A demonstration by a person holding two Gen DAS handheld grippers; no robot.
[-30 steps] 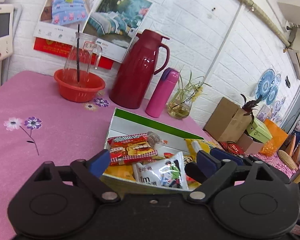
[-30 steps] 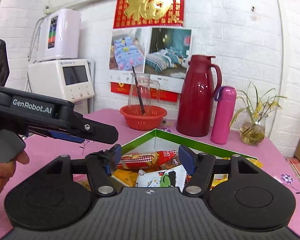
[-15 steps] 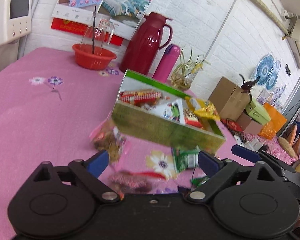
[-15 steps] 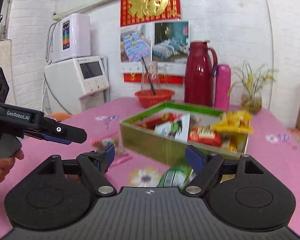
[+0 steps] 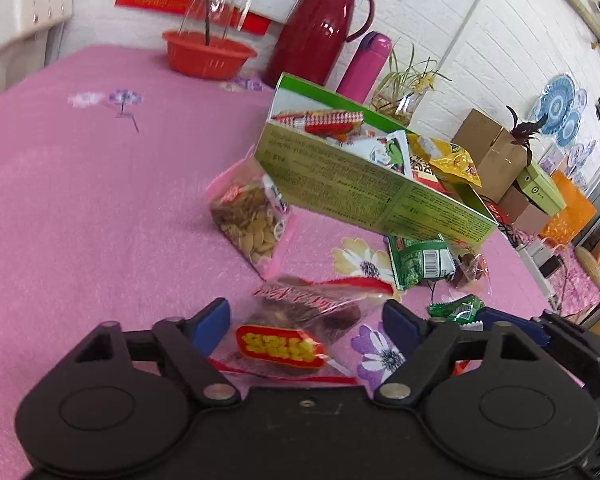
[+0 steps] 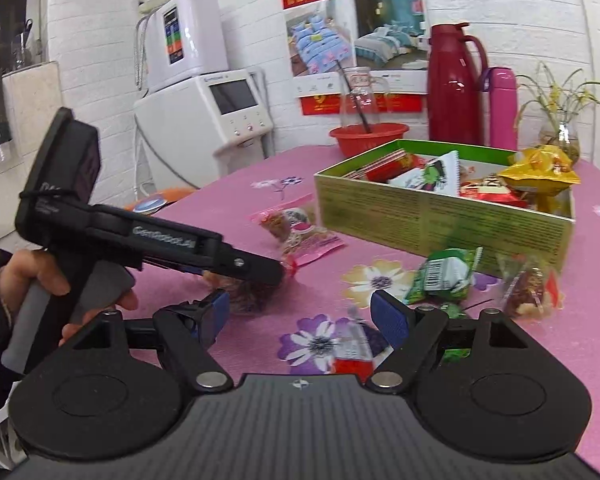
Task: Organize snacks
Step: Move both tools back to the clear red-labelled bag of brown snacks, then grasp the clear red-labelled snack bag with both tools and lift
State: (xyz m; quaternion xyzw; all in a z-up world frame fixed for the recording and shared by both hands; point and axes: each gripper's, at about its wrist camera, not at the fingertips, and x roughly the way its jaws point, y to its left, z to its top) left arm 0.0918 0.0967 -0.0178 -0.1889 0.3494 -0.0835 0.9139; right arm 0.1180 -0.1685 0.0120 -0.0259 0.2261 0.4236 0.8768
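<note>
A green cardboard box [image 5: 380, 196] [image 6: 440, 220] holding several snack packets stands on the pink tablecloth. My left gripper [image 5: 306, 326] is open and low over a clear bag of dark dried fruit with a red-yellow label [image 5: 300, 328]. A pink-edged bag of seeds [image 5: 252, 220] [image 6: 300, 232] lies left of the box. A green packet [image 5: 420, 260] [image 6: 448, 274] and a small clear snack bag [image 6: 528, 288] lie in front of the box. My right gripper [image 6: 300, 318] is open above a small red-white packet [image 6: 352, 356]. The left gripper also shows in the right wrist view [image 6: 260, 268].
A red basin with a glass jug [image 5: 208, 54], a red thermos [image 5: 320, 28], a pink flask [image 5: 364, 62] and a plant vase [image 6: 560, 136] stand at the table's back. A white appliance [image 6: 204, 120] stands left. Cardboard boxes [image 5: 492, 152] sit beyond the right edge.
Both grippers have pulled back from over the box and dropped low toward the loose packets in front of it. The left one now straddles the dried-fruit bag.
</note>
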